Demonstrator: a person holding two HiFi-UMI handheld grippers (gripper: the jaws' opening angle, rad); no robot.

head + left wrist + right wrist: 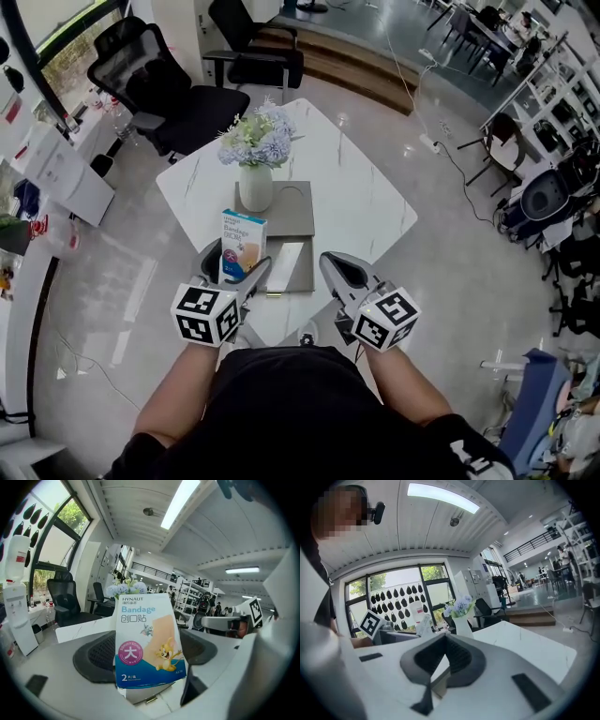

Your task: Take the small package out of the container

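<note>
The bandage box [242, 242] is held upright in the left gripper [234, 274], whose jaws are clamped across its lower part, as is seen plainly in the left gripper view. The box is carried above the near left corner of the flat grey case [300, 211], which lies in the middle of the white tabletop [366, 197]. It appears to be clear of the case, though its bottom edge is hidden by the jaws in the head view, so this cannot be stated with certainty. The right gripper [334, 265] is held over the near edge of the tabletop, beside the case's near right corner. Its jaws are brought together at the tips with nothing between them.

A vase of flowers [255, 187] stands on the far half of the case, just behind the box. A white strip [286, 265] lies in the near half.

The task is judged to be almost done; only a set-down is needed. Because the box is gripped low, it could tilt or slip if swung quickly. The thin card could be crushed by too hard a squeeze. The vase could be tipped if the box is carried forward or the case is nudged. If released near this edge, the box could fall to the floor.
</note>
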